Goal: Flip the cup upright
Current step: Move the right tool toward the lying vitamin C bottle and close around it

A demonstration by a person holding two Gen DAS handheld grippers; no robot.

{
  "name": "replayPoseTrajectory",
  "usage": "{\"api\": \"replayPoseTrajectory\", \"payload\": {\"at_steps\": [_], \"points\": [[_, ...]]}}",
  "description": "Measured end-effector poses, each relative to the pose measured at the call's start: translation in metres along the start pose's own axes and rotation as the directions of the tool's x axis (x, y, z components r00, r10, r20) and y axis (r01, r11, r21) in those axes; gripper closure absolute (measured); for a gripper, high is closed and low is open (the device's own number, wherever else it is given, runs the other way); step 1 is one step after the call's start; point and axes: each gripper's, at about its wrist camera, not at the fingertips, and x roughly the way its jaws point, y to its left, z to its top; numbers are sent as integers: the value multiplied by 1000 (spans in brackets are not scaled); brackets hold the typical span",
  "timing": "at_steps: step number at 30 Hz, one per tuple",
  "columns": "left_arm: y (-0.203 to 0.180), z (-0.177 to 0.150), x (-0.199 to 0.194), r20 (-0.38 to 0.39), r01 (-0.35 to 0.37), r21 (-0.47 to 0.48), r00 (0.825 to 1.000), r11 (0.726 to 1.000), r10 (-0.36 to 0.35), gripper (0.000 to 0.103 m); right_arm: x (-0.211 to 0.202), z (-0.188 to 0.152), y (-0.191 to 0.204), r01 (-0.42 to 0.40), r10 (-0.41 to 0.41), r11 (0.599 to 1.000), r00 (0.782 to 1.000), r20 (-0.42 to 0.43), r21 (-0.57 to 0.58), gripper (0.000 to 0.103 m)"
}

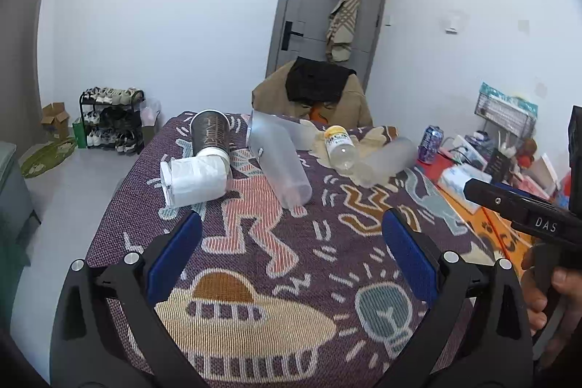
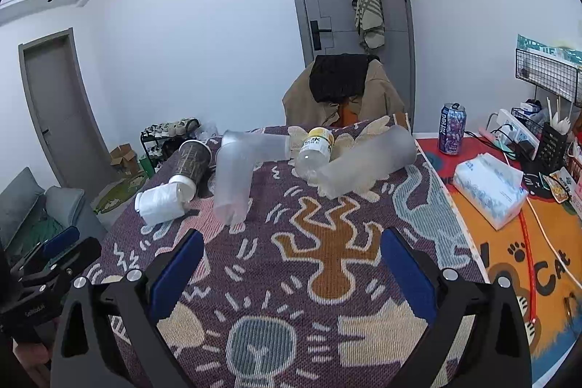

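Note:
Several cups lie on their sides at the far end of a table covered by a patterned cloth [image 1: 276, 264]. They are a dark paper cup [image 1: 210, 133], a white cup [image 1: 196, 180], a clear frosted cup [image 1: 280, 166] with another [image 1: 287, 130] behind it, and a large frosted cup [image 2: 367, 162]. A small yellow-capped bottle [image 2: 314, 151] lies among them. My left gripper [image 1: 291, 224] is open, short of the clear frosted cup, with nothing between its blue pads. My right gripper [image 2: 293, 239] is open too, short of the large frosted cup and above the cloth.
A tissue pack [image 2: 487, 191], a drink can [image 2: 452, 129] and wire racks [image 2: 549, 75] crowd the orange mat on the right. A chair draped with coats [image 2: 342, 90] stands beyond the table's far edge. A shoe rack [image 1: 112, 119] is on the floor to the left.

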Motion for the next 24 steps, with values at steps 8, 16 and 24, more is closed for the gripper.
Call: {"api": "replayPoseTrajectory", "payload": {"at_steps": [8, 16, 24], "points": [[-5, 24, 25, -10, -20, -14, 1000, 1000, 20, 5, 35, 38, -18, 18, -17, 999, 1000, -17, 37, 8], [-6, 47, 51, -25, -40, -38, 999, 998, 39, 5, 74, 62, -34, 2, 1, 999, 999, -54, 49, 8], [7, 61, 96, -74, -123, -55, 990, 991, 119, 5, 135, 86, -61, -42, 57, 995, 987, -152, 95, 17]]}}
